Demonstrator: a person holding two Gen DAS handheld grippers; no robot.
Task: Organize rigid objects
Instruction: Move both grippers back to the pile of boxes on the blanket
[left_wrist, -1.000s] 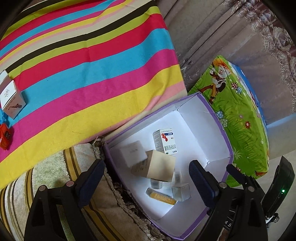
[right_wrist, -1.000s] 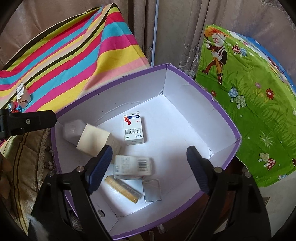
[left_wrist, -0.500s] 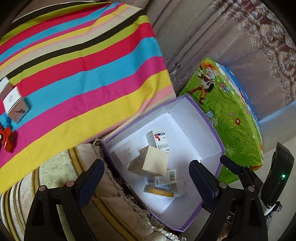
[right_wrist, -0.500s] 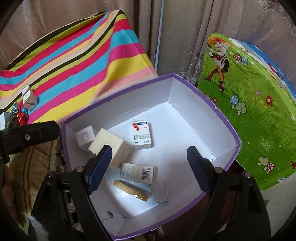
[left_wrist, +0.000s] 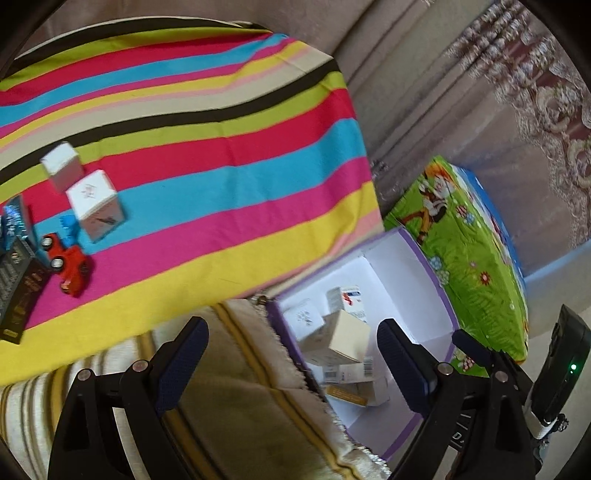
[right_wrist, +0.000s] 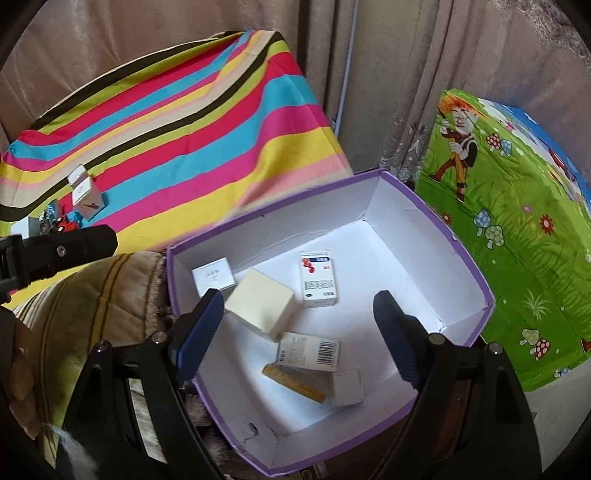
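A purple-rimmed white box (right_wrist: 424, 206) holds several small cartons: a cream one (right_wrist: 260, 302), a red-and-white medicine carton (right_wrist: 317, 278) and a barcode carton (right_wrist: 308, 350). The box also shows in the left wrist view (left_wrist: 432, 277). On the striped cloth (left_wrist: 207, 140) lie two white cartons (left_wrist: 94, 208), a red toy car (left_wrist: 70, 267) and a dark flat box (left_wrist: 18, 291). My left gripper (left_wrist: 291, 354) is open and empty above the cushion edge. My right gripper (right_wrist: 299, 332) is open and empty over the box.
A beige striped cushion (left_wrist: 236, 402) lies left of the box. A green cartoon-print block (right_wrist: 517, 236) stands to its right. Curtains (right_wrist: 369, 74) hang behind. The left gripper's finger (right_wrist: 66, 247) shows at the left of the right wrist view.
Both grippers have pulled back and up from the box. The left view has swung left, bringing the toy car and cartons on the cloth into view. Both stay open.
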